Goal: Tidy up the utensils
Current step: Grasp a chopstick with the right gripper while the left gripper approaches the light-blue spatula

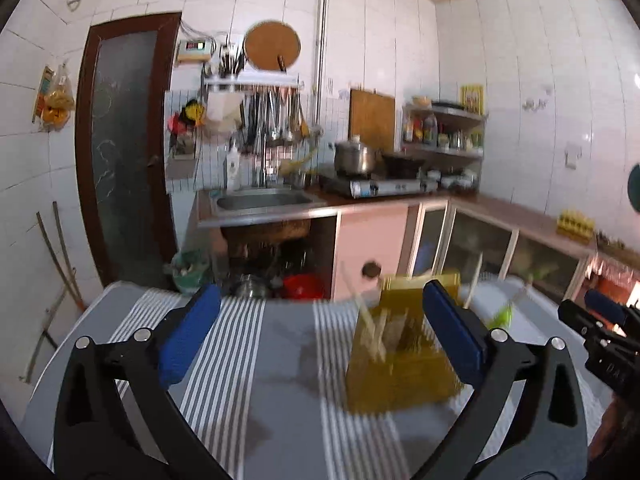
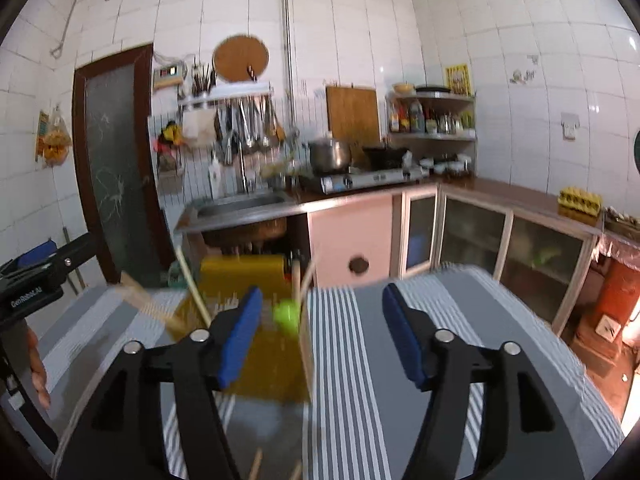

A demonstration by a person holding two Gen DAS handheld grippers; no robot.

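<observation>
A yellow plastic utensil holder stands on the grey striped tablecloth, with wooden utensils and chopsticks sticking out of it. My left gripper is open and empty, the holder by its right finger. In the right wrist view the holder sits left of centre, with wooden sticks and a green-tipped utensil in it. My right gripper is open and empty, its left finger in front of the holder. Both views are blurred.
The table edge curves off behind the holder. Beyond stand a kitchen counter with a sink, a stove with a pot and hanging utensils. The other gripper shows at the right edge and at the left edge.
</observation>
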